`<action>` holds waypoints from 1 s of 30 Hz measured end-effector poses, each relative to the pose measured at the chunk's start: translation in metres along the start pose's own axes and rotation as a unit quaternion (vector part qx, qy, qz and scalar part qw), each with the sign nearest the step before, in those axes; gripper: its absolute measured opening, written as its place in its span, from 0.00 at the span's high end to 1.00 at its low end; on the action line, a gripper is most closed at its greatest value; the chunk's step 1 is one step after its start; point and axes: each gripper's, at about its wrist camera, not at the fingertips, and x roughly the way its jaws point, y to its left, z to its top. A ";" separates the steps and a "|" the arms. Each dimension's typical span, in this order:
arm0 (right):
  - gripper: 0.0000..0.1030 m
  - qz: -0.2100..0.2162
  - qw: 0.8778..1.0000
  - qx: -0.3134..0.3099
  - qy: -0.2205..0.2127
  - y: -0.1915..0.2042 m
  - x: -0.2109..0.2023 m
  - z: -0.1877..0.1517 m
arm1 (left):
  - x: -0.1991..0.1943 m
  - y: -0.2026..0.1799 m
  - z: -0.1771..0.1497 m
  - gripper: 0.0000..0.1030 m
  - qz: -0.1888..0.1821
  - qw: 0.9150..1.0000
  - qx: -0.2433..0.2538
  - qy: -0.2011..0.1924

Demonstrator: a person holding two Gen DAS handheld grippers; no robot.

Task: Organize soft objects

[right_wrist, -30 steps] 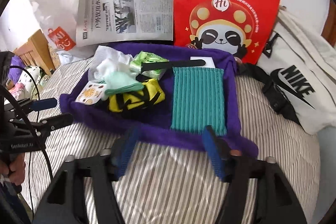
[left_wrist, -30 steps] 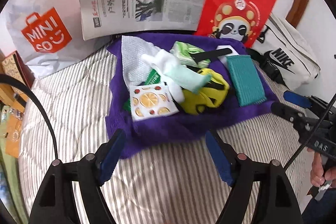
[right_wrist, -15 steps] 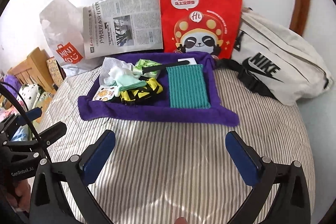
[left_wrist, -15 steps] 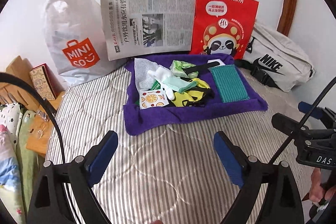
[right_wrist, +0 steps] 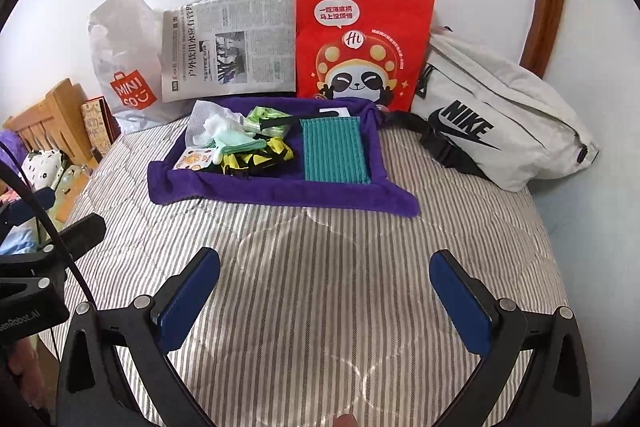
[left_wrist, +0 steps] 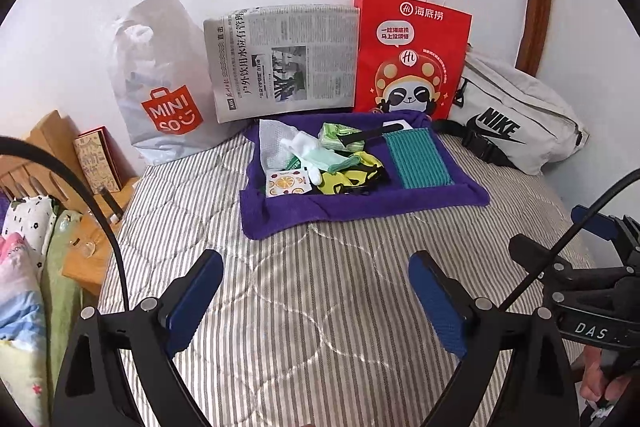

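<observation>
A purple towel [left_wrist: 400,201] [right_wrist: 280,193] lies on the striped bed and carries a pile of soft things: a teal cloth [left_wrist: 418,161] [right_wrist: 334,153], a yellow-and-black item [left_wrist: 352,175] [right_wrist: 256,153], a mint sock [left_wrist: 324,157], a white cloth [left_wrist: 272,143], a green packet [left_wrist: 340,141] and a fruit-print packet [left_wrist: 288,183]. My left gripper [left_wrist: 316,301] is open and empty, well back from the towel. My right gripper [right_wrist: 324,303] is open and empty, also back from the towel.
Against the wall stand a white Miniso bag [left_wrist: 160,83], a newspaper [left_wrist: 284,63], a red panda paper bag [left_wrist: 412,59] and a white Nike bag [left_wrist: 516,119]. A wooden bedside stand [left_wrist: 52,163] with a book is at the left.
Both grippers have pulled back from the towel and opened wider. The pile on the towel has not moved.
</observation>
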 end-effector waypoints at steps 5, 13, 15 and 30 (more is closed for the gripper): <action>0.00 -0.010 1.000 0.002 -0.001 -0.003 -0.007 -0.003 | -0.008 -0.003 -0.005 0.08 0.010 1.000 0.001 0.000; 0.00 -0.010 1.000 0.007 -0.010 -0.005 -0.020 -0.005 | -0.014 -0.001 -0.007 0.08 0.015 1.000 -0.003 0.000; 0.00 -0.009 1.000 0.007 -0.011 -0.005 -0.022 -0.005 | -0.014 -0.001 -0.007 0.08 0.015 1.000 -0.001 0.001; 0.00 -0.006 1.000 0.011 -0.016 -0.004 -0.028 -0.002 | -0.013 0.002 -0.008 0.08 0.018 1.000 0.001 0.007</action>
